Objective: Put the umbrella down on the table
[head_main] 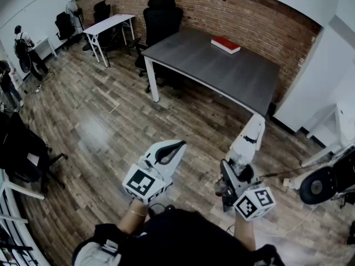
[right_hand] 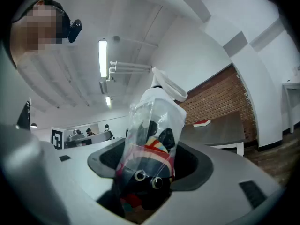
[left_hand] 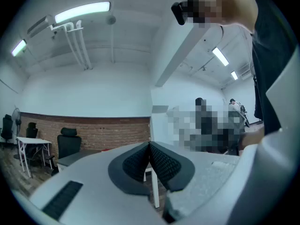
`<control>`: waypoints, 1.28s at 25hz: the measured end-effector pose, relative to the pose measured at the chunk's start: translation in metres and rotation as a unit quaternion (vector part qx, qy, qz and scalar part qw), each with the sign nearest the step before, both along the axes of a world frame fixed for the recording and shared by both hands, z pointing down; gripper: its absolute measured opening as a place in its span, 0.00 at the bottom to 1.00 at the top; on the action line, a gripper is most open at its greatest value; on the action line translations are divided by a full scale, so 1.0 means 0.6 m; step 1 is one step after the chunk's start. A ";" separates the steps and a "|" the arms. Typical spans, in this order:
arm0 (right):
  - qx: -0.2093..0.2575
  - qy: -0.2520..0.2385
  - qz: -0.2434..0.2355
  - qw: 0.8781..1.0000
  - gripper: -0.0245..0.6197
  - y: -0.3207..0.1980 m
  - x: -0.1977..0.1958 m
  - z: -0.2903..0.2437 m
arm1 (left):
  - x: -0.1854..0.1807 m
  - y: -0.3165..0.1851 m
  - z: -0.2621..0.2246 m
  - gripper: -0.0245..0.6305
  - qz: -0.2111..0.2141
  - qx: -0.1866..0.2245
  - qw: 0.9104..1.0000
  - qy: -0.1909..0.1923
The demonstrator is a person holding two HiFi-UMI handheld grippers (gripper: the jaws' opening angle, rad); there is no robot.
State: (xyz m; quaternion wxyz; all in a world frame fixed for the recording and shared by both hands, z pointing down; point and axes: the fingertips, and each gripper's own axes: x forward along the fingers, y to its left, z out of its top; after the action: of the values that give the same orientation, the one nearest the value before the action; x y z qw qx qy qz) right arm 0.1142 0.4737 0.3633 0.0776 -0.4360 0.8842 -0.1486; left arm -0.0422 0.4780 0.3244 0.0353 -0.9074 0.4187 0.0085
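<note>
The umbrella (right_hand: 154,125), folded inside a clear sleeve with its white end pointing forward, sits between the jaws of the right gripper (right_hand: 151,165), which stand wide and clamp it. It is held over the floor, well apart from the grey surface (head_main: 222,71). The left gripper (left_hand: 150,159) has its jaws pressed together, empty.

Umbrella (right_hand: 149,150) blk w/ red-yellow stripes; table (head_main: 211,65) dk grey; book (head_main: 225,44) red.

One red book (head_main: 225,45) lies flat at the far edge of the grey table (head_main: 222,79), wall side. A black office chair (head_main: 162,18) stands off the table's left end. A white desk (head_main: 109,25) sits further left, along the brick wall (head_main: 266,21).
</note>
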 end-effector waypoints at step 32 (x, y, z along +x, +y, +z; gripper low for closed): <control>-0.026 -0.017 0.002 1.000 0.49 -0.006 0.057 0.022 | 0.029 -0.005 0.019 0.04 -0.025 -0.017 0.999 -0.013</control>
State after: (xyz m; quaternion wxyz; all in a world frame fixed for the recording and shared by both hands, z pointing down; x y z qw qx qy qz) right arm 0.1483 0.4703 0.3764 0.0819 -0.4371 0.8778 -0.1783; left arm -0.0251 0.4747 0.3360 0.0258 -0.8973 0.4406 -0.0106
